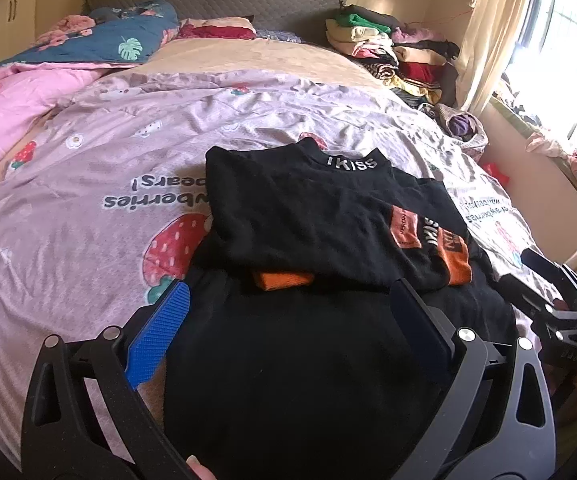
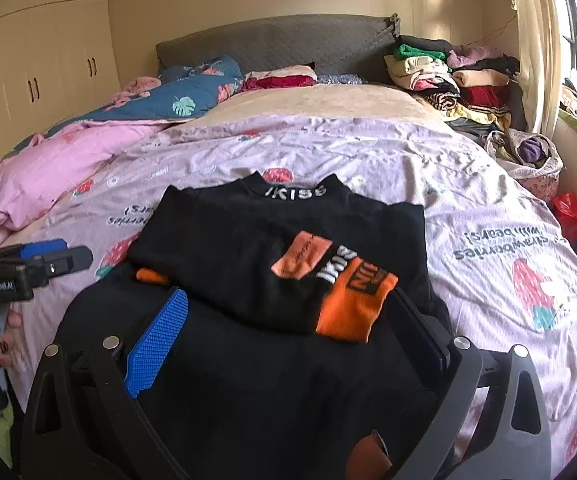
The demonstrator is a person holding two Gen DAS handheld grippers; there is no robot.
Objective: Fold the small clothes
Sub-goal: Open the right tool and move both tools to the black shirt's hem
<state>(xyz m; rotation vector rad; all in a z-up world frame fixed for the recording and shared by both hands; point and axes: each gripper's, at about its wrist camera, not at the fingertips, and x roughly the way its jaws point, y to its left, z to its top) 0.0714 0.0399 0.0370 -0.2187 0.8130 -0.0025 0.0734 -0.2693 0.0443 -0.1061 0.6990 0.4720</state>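
Note:
A black top [image 1: 308,216] [image 2: 248,248] with "!KISS" on the collar and orange cuffs lies flat on the bedspread [image 1: 88,184] [image 2: 488,208], collar away from me. Both sleeves are folded in across its body. An orange cuff [image 1: 284,280] peeks out at the left, and an orange-patched sleeve [image 2: 352,300] lies at the right. My left gripper [image 1: 290,286] [image 2: 48,258] hovers open over the top's lower left part. Over the lower right part hangs my right gripper [image 2: 288,294] [image 1: 548,292], also open. Nothing is held between either pair of fingers.
Stacks of folded clothes [image 1: 388,44] [image 2: 440,68] sit at the far right by the grey headboard [image 2: 272,40]. Pink and blue quilts [image 1: 20,92] are bunched at the far left. A bag of clothes [image 2: 528,152] and a red bag [image 2: 568,208] lie near the window.

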